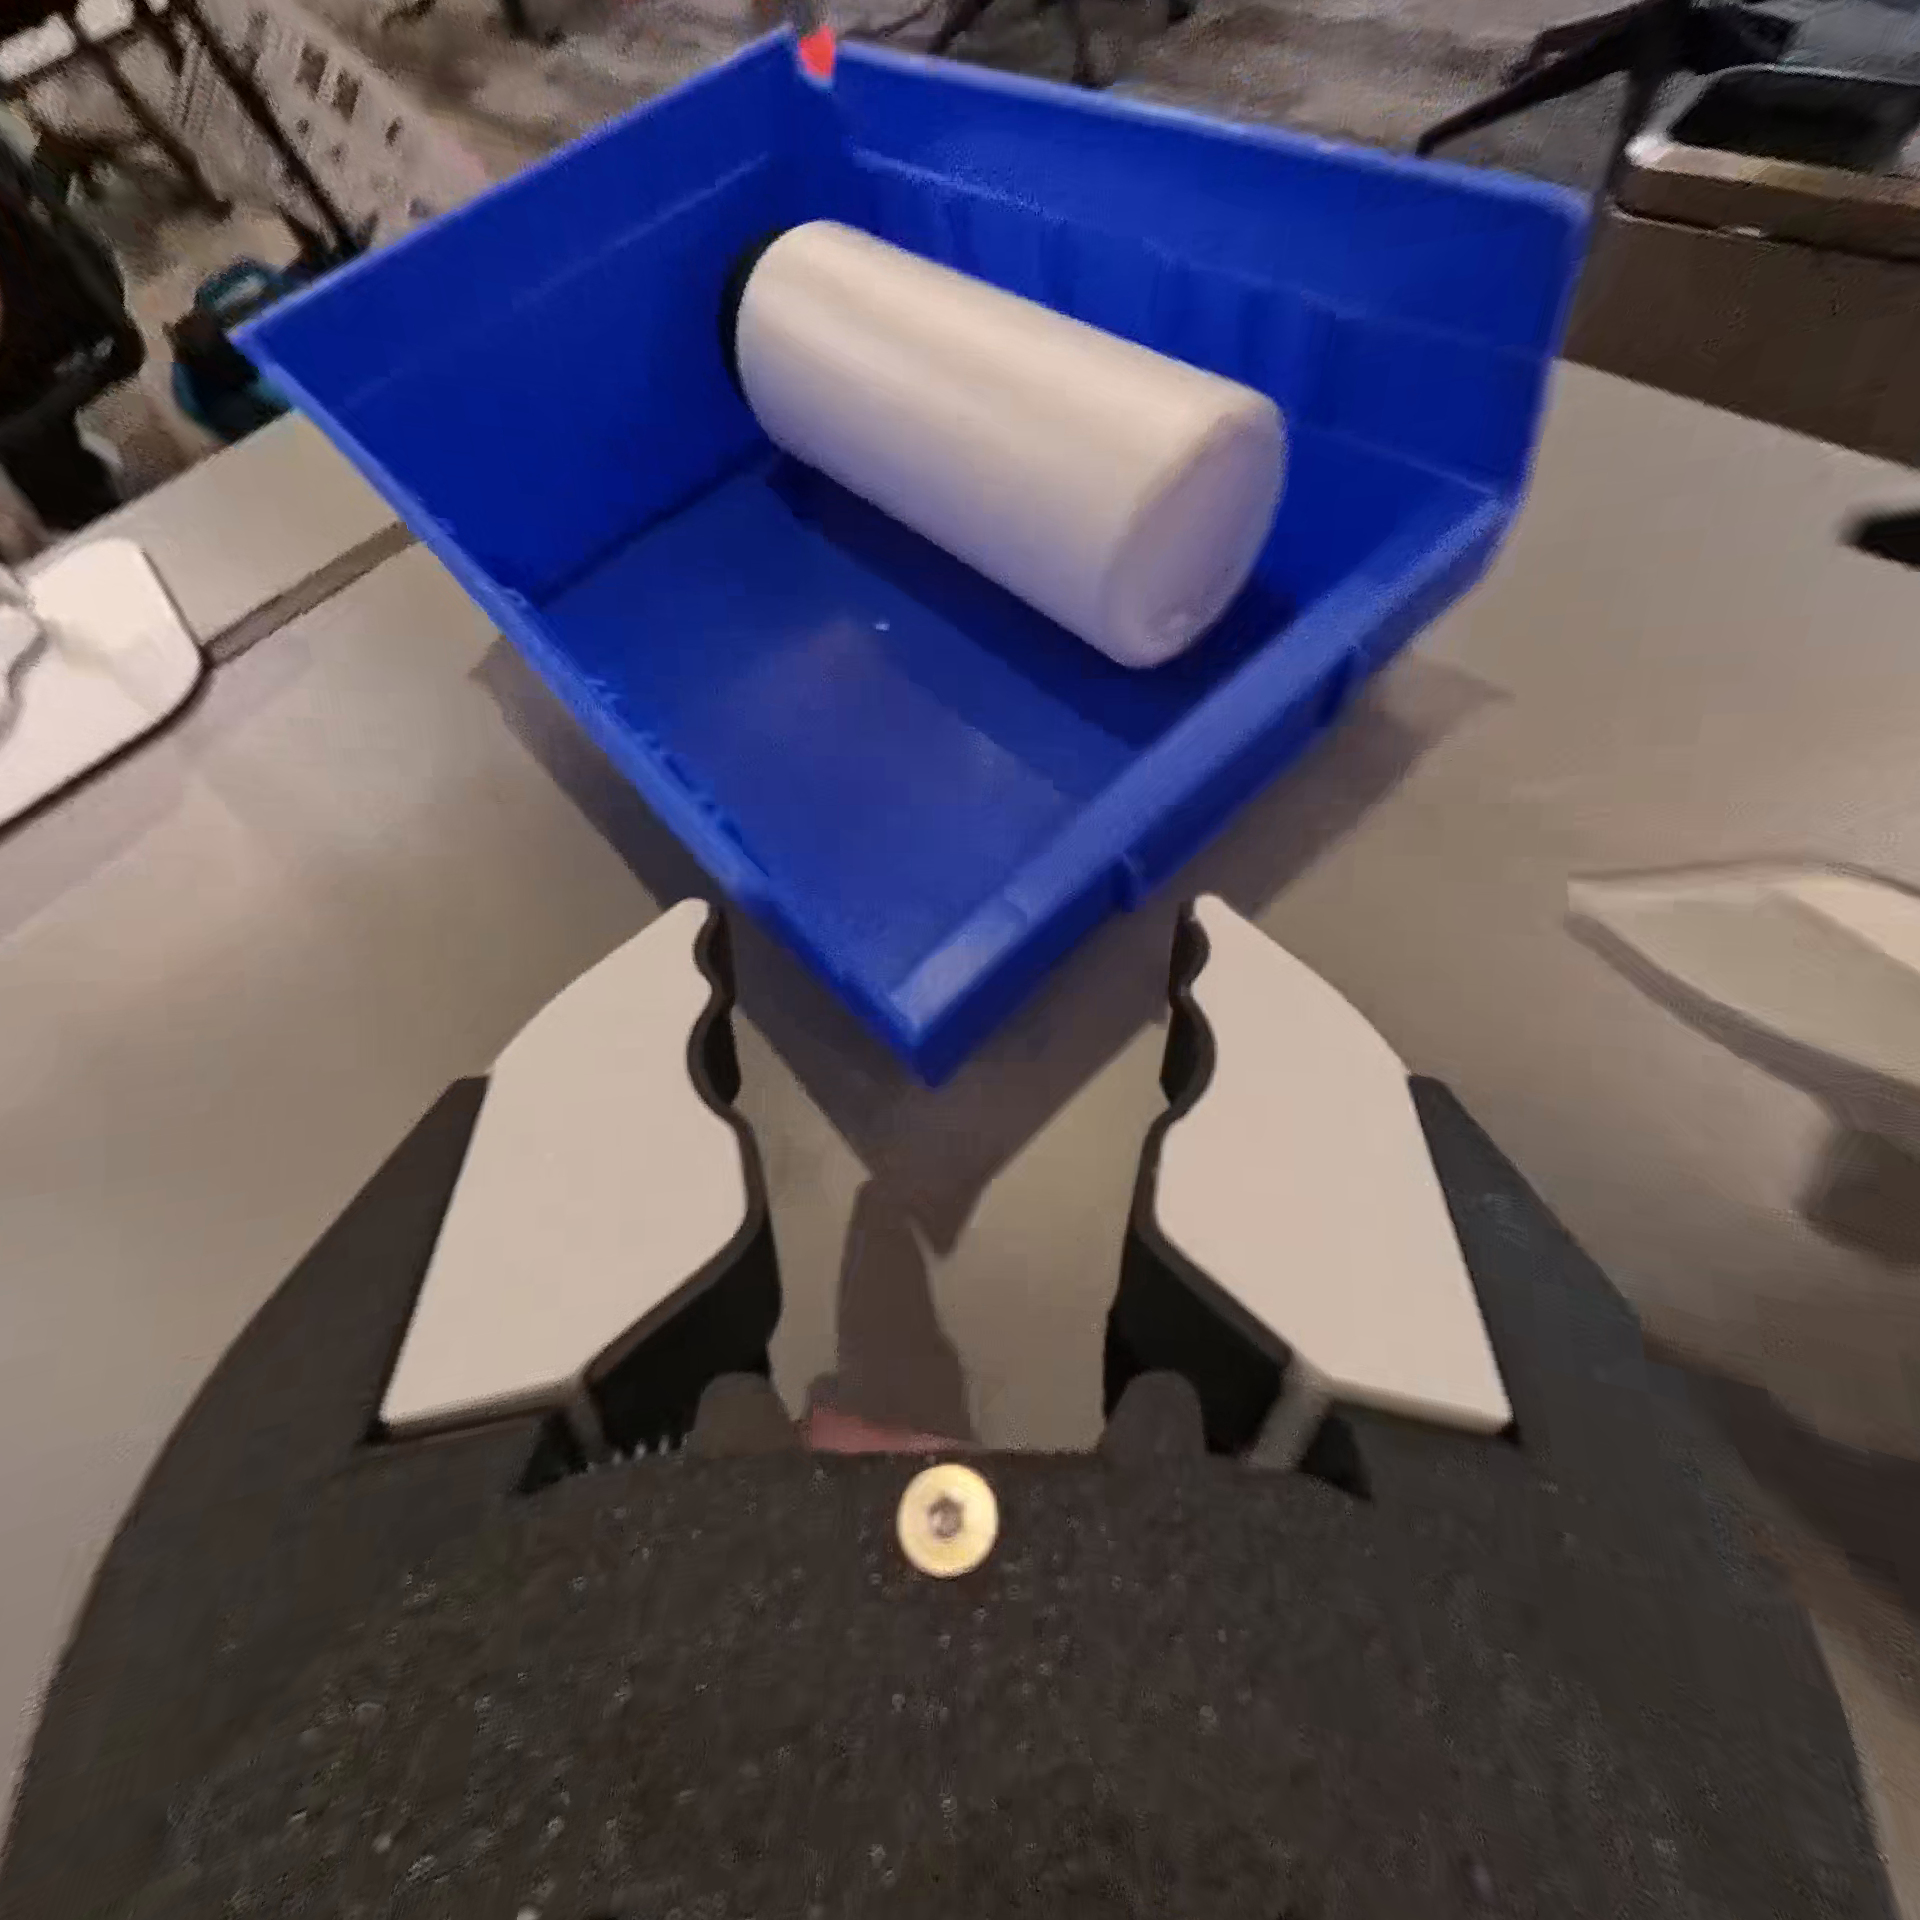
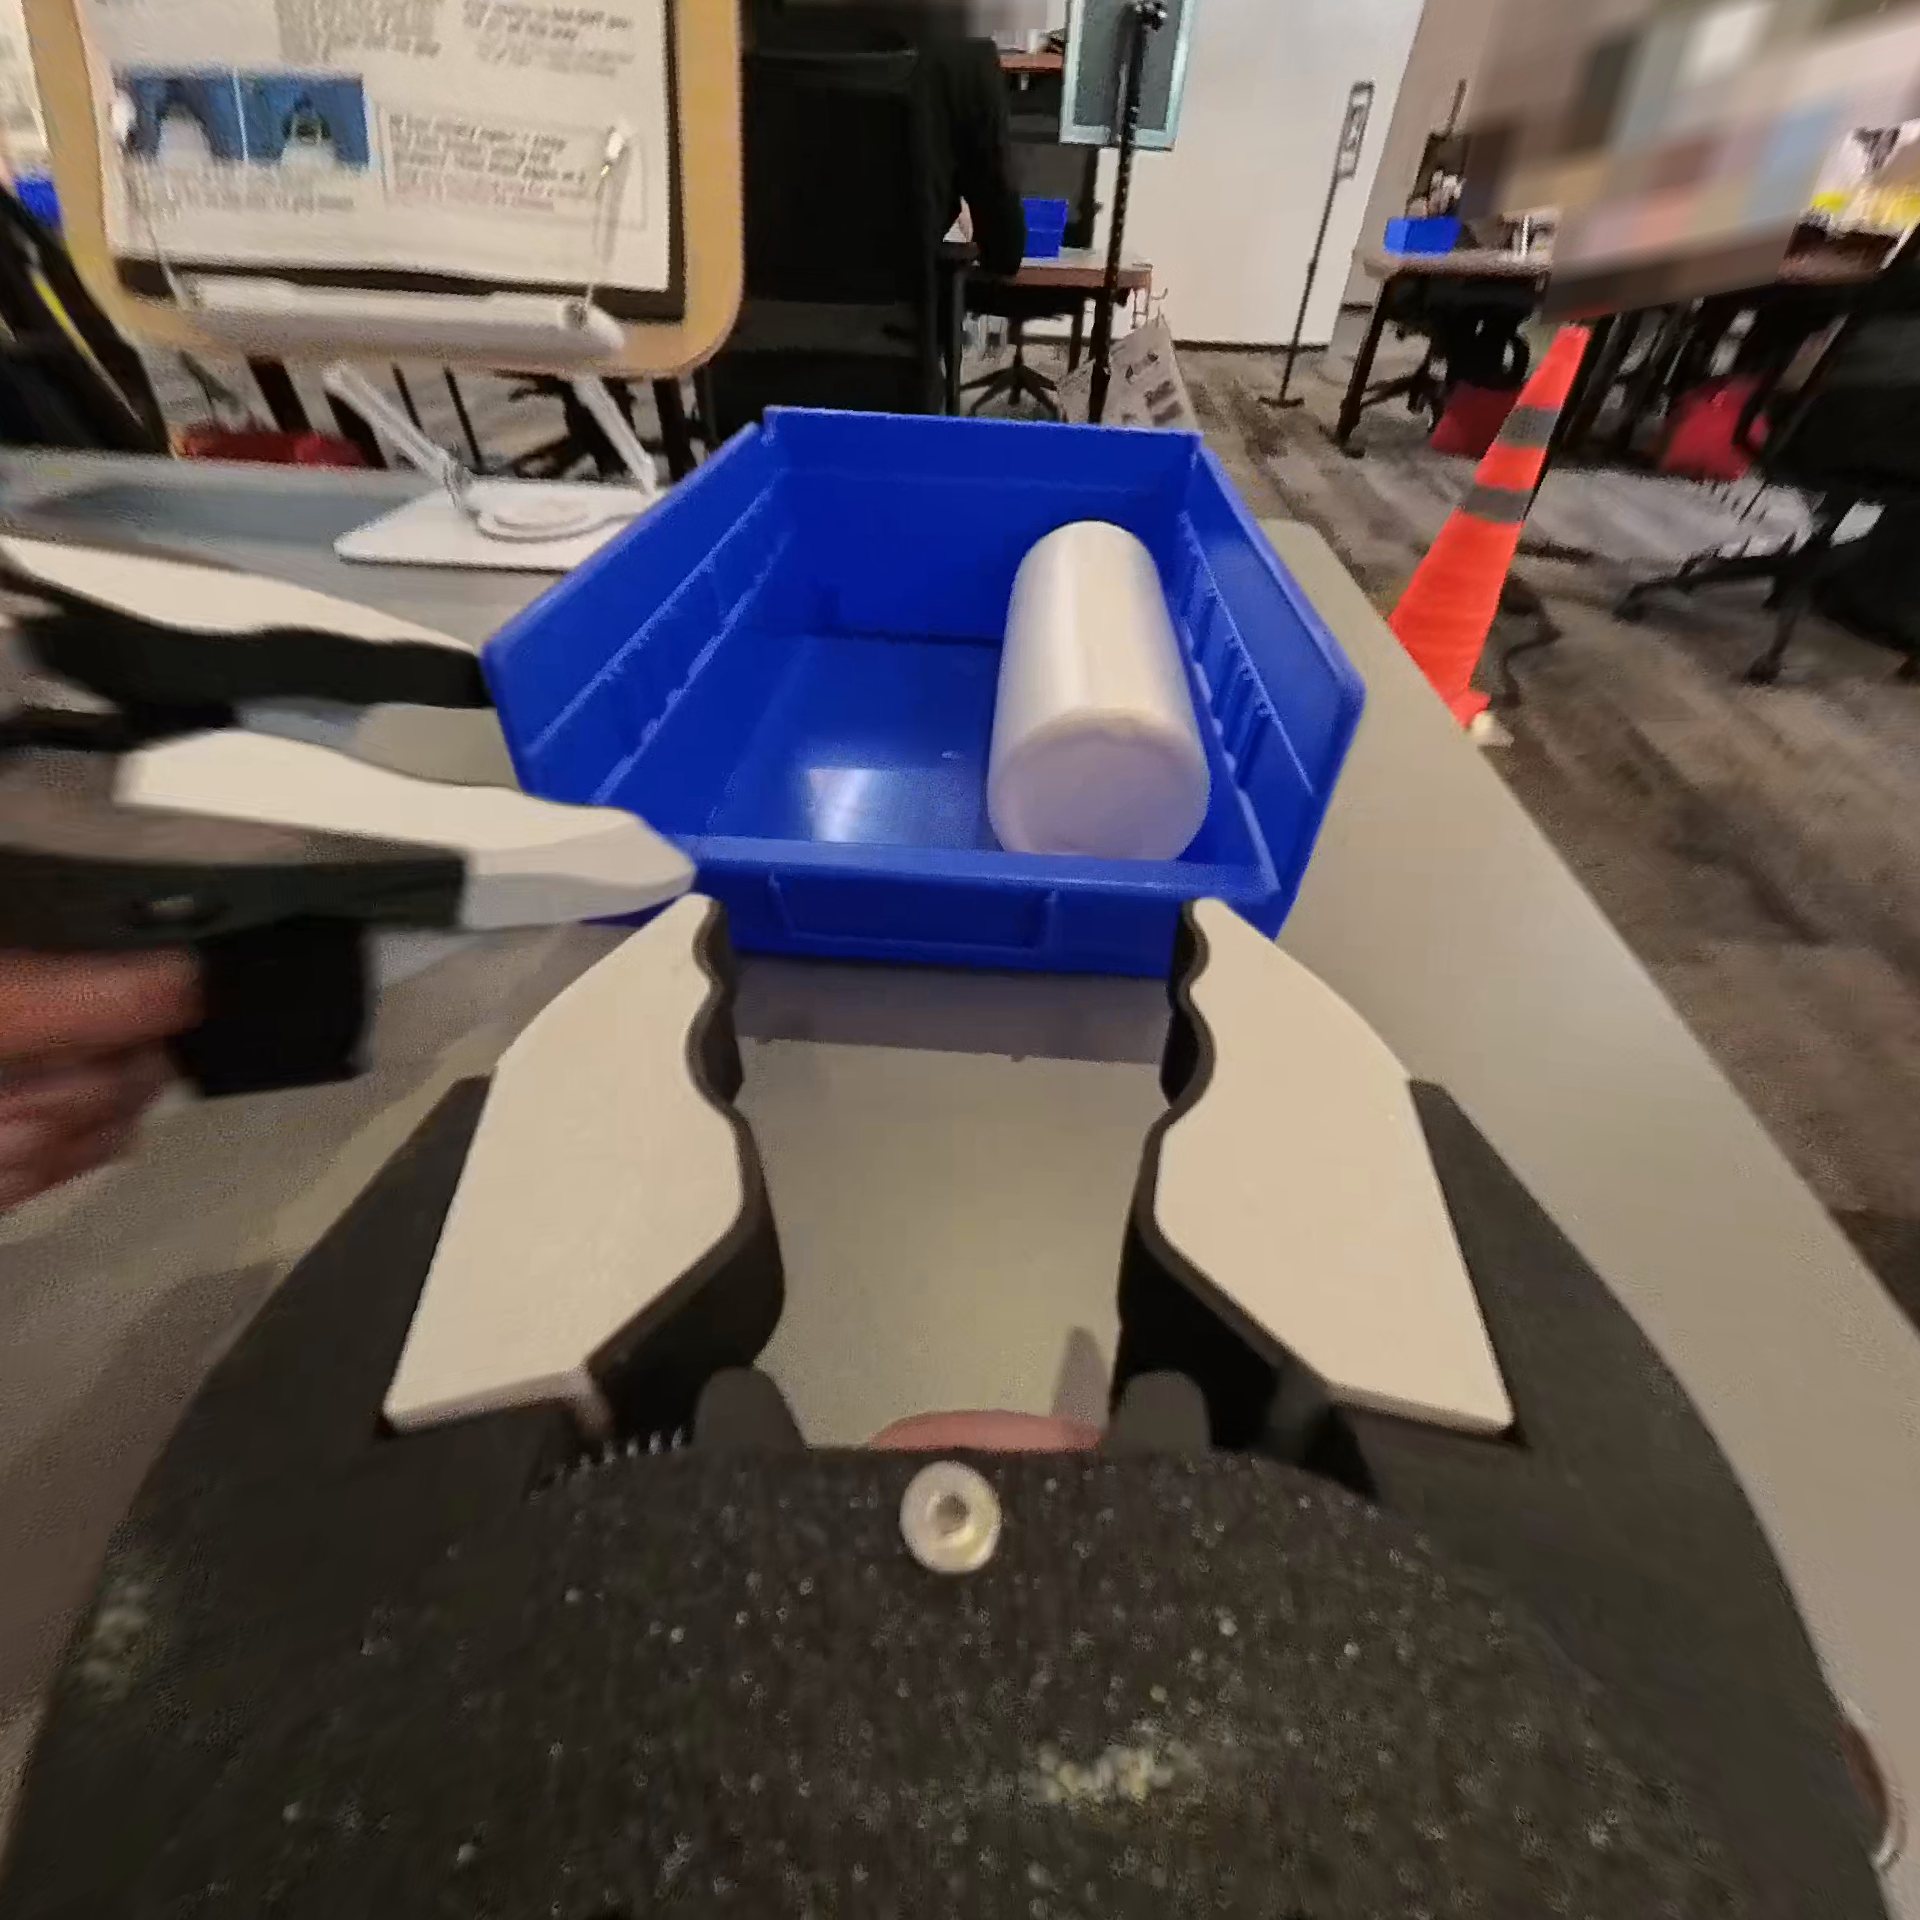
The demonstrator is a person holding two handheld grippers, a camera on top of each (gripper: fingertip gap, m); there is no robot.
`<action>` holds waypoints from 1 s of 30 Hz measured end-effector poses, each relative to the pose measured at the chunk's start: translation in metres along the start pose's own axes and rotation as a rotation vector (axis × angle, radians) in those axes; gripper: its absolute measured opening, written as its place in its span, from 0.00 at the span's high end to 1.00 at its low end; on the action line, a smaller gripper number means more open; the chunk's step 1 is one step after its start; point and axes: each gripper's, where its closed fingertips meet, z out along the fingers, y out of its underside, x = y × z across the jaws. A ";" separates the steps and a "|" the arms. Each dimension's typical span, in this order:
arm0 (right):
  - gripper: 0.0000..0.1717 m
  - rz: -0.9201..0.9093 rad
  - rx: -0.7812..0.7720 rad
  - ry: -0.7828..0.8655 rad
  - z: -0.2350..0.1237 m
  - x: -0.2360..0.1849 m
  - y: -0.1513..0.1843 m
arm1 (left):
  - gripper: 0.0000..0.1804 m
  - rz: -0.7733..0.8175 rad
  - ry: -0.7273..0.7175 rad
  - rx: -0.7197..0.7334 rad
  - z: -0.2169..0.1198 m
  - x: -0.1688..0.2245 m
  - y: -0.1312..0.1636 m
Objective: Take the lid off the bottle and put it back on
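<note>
The bottle's [image 1: 1008,436] dark lid [image 1: 734,312], mostly hidden, looks fitted.

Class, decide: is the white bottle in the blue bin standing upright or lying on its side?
On its side. The white bottle lies lengthwise on the blue bin floor, its round base facing the right camera.

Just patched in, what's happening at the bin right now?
A person is holding a two-finger gripper in each hand over a grey table. Both the left gripper and the right gripper are open and hold nothing, hovering just short of the blue plastic bin. The white cylindrical bottle lies on its side inside the bin, along one wall, with a dark lid showing at its far end. Nothing has been grasped yet.
</note>
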 end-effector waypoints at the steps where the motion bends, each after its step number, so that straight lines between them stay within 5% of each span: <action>1: 0.54 0.043 0.003 -0.001 0.000 0.004 0.000 | 0.56 -0.031 -0.018 -0.023 0.012 -0.004 -0.001; 4: 0.55 0.099 0.013 0.015 0.002 0.013 0.002 | 0.56 -0.117 -0.044 -0.075 0.035 -0.015 0.001; 7: 0.65 0.068 -0.002 0.005 0.008 0.010 0.004 | 0.82 -0.208 -0.040 -0.043 0.035 -0.028 -0.001; 11: 0.62 0.035 -0.057 0.046 0.014 0.009 0.011 | 0.90 -0.269 -0.069 -0.036 0.025 -0.045 0.008; 17: 0.61 0.068 -0.184 0.174 0.021 0.019 0.026 | 0.97 -0.314 -0.116 -0.037 -0.007 -0.057 0.028; 23: 0.59 0.147 -0.223 0.084 0.029 -0.003 0.031 | 0.98 -0.324 -0.092 -0.042 -0.038 -0.054 0.046; 27: 0.82 0.290 -0.213 0.064 0.022 -0.015 0.023 | 0.98 -0.319 -0.121 -0.049 -0.057 -0.065 0.058; 28: 0.96 0.320 -0.207 0.096 0.018 -0.012 0.021 | 0.98 -0.319 -0.120 -0.043 -0.063 -0.069 0.061; 30: 0.96 0.279 -0.227 0.054 0.019 -0.026 0.021 | 0.98 -0.293 -0.139 -0.035 -0.078 -0.077 0.065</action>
